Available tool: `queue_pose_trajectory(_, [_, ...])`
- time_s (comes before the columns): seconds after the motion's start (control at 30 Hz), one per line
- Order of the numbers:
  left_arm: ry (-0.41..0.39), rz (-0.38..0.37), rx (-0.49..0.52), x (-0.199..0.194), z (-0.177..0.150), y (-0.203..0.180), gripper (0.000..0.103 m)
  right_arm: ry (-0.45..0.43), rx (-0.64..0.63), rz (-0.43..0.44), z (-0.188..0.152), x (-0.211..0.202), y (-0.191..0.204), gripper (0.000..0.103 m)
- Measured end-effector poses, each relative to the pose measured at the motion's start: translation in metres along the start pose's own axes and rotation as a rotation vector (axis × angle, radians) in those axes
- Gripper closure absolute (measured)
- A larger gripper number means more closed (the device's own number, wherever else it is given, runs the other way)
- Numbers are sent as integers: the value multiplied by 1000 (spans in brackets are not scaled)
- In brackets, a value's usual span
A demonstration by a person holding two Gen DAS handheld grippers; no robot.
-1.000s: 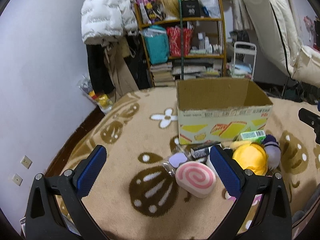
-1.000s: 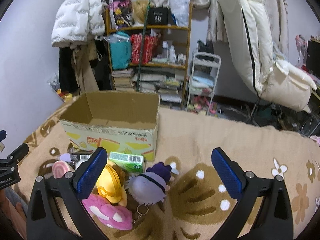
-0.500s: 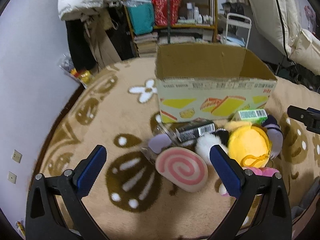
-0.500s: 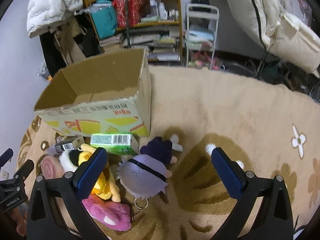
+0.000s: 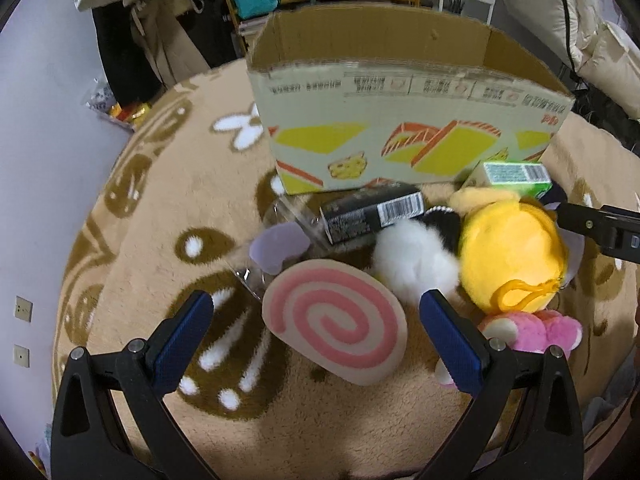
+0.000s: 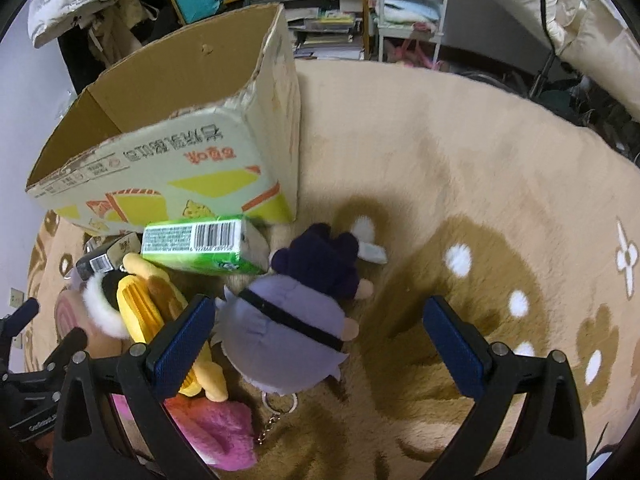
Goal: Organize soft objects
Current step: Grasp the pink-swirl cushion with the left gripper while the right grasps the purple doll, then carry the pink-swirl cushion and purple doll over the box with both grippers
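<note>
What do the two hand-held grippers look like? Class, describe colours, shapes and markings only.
Both the left gripper and the right gripper have black, triangular cut-out finger frames with silver bolts, each finger faced with a blue textured rectangular pad. The left gripper's body carries small white lettering, too small to read.

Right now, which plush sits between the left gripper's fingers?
The pink swirl cushion: it lies in the open left gripper. The white, yellow and pink plushes lie off to the right.
</note>
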State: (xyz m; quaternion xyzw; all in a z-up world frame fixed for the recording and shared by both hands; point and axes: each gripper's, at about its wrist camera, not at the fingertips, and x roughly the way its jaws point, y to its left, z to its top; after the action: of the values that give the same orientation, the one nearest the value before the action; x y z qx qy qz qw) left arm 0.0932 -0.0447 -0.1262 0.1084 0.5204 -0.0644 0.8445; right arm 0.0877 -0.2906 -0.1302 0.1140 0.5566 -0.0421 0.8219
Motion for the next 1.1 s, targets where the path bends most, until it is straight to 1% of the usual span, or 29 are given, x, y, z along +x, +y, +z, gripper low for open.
queue_pose_trajectory(0.1, [34,-5,-10,9,0,2,1,12,2,16,-1,3,0,0])
queue_pose_trajectory(0.17, [54,-10,-15,14,1,3,2,32,12,28,-1,7,-2,4])
queue_pose_trajectory(0.2, [58,-13,-19,15,1,3,6,42,19,35,0,10,-2,7])
queue_pose_trajectory(0.23, [62,-23,-23,16,1,4,8,53,26,43,1,12,-3,12])
queue_pose_trajectory(0.3, [75,-54,-39,19,2,6,15,67,43,69,4,16,-8,13])
queue_pose_trajectory(0.37, [89,-75,-41,22,0,6,21,79,44,92,4,19,-7,20])
queue_pose_trajectory(0.4, [95,-84,-35,23,0,6,26,88,40,103,4,21,-5,21])
queue_pose_trajectory(0.47, [97,-101,-24,24,-1,6,32,113,37,118,4,26,-4,26])
queue_pose_trajectory(0.5, [94,-98,-21,24,-1,6,35,125,37,132,4,29,-4,29])
queue_pose_trajectory(0.53, [93,-98,-19,24,-2,5,36,135,39,151,6,32,-3,37])
queue_pose_trajectory(0.57, [93,-100,-21,24,-2,5,39,142,45,172,5,33,-3,42])
queue_pose_trajectory(0.7, [86,-101,-34,19,-4,5,45,130,27,160,3,32,-1,43])
queue_pose_trajectory(0.77, [78,-84,-35,16,-5,5,45,124,30,156,1,29,1,43])
queue_pose_trajectory(0.83, [69,-63,-31,12,-6,6,45,110,29,132,-1,24,5,43])
queue_pose_trajectory(0.97, [31,-45,-38,-2,-9,7,45,67,42,119,-7,5,-5,43])
queue_pose_trajectory(1.1, [-30,-30,-44,-21,-12,8,45,14,51,122,-8,-12,-7,43])
